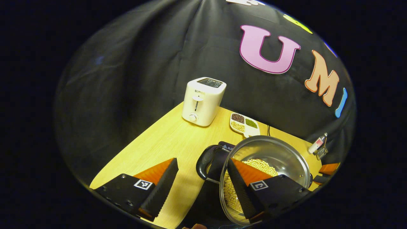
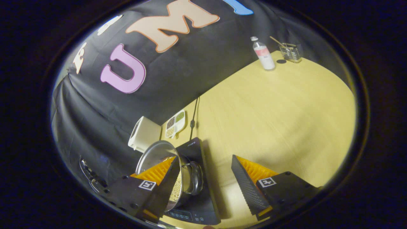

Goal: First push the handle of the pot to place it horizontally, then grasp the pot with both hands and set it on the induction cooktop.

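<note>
A steel pot [image 1: 270, 152] holding yellow beans stands on the black induction cooktop [image 1: 226, 147]. One black side handle [image 1: 203, 167] sticks out toward the left in the left gripper view. My left gripper [image 1: 202, 160] is open and straddles that handle, its right finger reaching over the pot's rim. In the right gripper view the pot [image 2: 155, 156] stands on the cooktop [image 2: 198, 203], and its other handle [image 2: 194, 178] lies between the fingers of my open right gripper [image 2: 205, 157], close to the left finger. Part of the right gripper [image 1: 329, 168] shows beyond the pot.
A white toaster [image 1: 203, 101] and a divided dish of beans [image 1: 244, 124] stand at the back of the wooden table [image 2: 270, 111]. A bottle [image 2: 264, 54] and a wire holder [image 2: 292, 52] stand in the far corner. The cooktop's cable [image 2: 193, 119] runs to the wall.
</note>
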A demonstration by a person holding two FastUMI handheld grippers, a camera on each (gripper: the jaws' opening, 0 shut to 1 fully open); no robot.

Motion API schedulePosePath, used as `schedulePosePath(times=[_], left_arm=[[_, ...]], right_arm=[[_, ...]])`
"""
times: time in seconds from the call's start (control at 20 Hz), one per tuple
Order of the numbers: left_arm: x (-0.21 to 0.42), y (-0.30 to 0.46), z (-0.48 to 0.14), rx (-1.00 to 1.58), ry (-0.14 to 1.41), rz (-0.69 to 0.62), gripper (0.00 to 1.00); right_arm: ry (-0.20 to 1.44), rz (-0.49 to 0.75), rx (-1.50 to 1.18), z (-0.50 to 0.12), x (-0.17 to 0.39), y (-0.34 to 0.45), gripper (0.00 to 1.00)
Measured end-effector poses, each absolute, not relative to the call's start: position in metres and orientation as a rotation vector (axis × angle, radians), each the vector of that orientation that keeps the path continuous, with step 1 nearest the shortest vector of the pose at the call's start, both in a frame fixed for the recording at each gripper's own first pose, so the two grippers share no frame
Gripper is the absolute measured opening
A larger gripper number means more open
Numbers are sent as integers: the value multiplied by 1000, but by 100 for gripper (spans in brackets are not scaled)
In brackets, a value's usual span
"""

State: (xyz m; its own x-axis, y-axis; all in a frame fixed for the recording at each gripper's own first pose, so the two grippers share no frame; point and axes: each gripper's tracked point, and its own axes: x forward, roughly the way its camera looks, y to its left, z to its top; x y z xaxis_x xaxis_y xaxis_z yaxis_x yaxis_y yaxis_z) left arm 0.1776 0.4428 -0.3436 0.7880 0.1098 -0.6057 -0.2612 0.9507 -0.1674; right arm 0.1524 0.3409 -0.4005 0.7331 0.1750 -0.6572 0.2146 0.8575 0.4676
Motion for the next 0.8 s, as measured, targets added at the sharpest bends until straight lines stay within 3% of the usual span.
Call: schedulePosePath(times=[0.2,0.25,0.3,0.55,0.8], left_arm=[[165,449,-316,-224,580,245,96],[160,447,-308,-224,569,251,96],[157,443,-299,-223,556,256,96],[131,402,-246,-199,484,254,96],[96,314,-199,-124,457,227,96]], right_arm=[[707,-30,524,-375,143,315,92],[695,-28,514,-368,140,309,100],[683,-24,504,-361,138,303,92],[620,24,431,-315,127,270,91],[505,104,290,-244,122,230,91]])
